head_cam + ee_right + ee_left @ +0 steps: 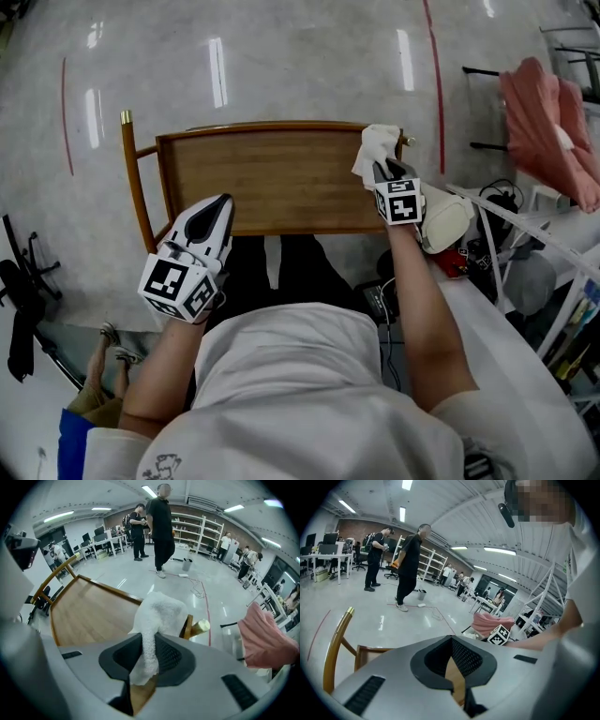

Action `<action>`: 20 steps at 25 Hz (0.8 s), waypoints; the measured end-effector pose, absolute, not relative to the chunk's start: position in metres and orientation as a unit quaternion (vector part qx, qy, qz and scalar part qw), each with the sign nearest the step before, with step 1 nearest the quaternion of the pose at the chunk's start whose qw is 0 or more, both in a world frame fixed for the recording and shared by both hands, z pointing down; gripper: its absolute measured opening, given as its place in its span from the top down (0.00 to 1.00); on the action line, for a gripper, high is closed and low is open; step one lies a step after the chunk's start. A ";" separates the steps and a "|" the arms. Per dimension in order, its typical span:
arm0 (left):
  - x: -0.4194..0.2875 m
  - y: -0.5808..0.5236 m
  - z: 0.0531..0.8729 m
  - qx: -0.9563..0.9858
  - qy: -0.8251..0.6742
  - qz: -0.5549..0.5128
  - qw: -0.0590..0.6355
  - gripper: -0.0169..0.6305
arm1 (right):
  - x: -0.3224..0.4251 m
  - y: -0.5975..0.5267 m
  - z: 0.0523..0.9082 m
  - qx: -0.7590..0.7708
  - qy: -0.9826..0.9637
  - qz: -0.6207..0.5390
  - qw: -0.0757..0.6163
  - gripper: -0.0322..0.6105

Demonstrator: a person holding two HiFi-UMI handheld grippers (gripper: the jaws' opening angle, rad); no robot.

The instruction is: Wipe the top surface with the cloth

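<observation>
The wooden top (272,178) with its raised rim lies straight ahead of me, also visible in the right gripper view (89,611) and the left gripper view (365,656). A white cloth (378,150) bunches over the top's far right corner, and my right gripper (384,171) is shut on it. In the right gripper view the cloth (157,616) runs down between the jaws of the right gripper (145,663). My left gripper (214,211) hovers at the near left edge of the top, shut and holding nothing (452,667).
Brass-tipped posts stand at the top's far left corner (126,117) and far right corner (204,626). A pink fabric (544,131) hangs over a rack at the right, with cables and clutter (497,206) below. People (161,522) stand farther off on the grey floor.
</observation>
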State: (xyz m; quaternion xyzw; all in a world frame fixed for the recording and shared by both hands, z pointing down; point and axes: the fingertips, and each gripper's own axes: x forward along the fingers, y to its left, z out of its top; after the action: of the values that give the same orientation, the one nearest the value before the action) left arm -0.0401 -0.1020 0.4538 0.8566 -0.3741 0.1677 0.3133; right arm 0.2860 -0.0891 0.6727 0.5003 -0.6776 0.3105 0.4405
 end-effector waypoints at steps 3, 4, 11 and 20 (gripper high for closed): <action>-0.049 -0.102 0.467 0.854 -0.374 0.175 0.317 0.96 | 0.273 -0.093 0.683 0.491 -0.677 0.315 0.449 0.82; -0.051 -0.102 0.472 0.853 -0.374 0.178 0.318 0.96 | 0.268 -0.095 0.685 0.489 -0.678 0.316 0.449 0.82; -0.070 -0.108 0.509 0.841 -0.378 0.189 0.338 0.96 | 0.206 -0.110 0.689 0.463 -0.698 0.315 0.446 0.82; -0.125 -0.121 0.547 0.800 -0.418 0.189 0.387 0.96 | 0.070 -0.122 0.693 0.405 -0.741 0.318 0.431 0.82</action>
State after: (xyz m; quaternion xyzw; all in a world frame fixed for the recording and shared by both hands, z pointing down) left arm -0.1254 -0.1214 0.5472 0.7998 -0.4178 0.1891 0.3874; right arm 0.0699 -0.1222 0.6935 0.4045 -0.7410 0.3184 0.4312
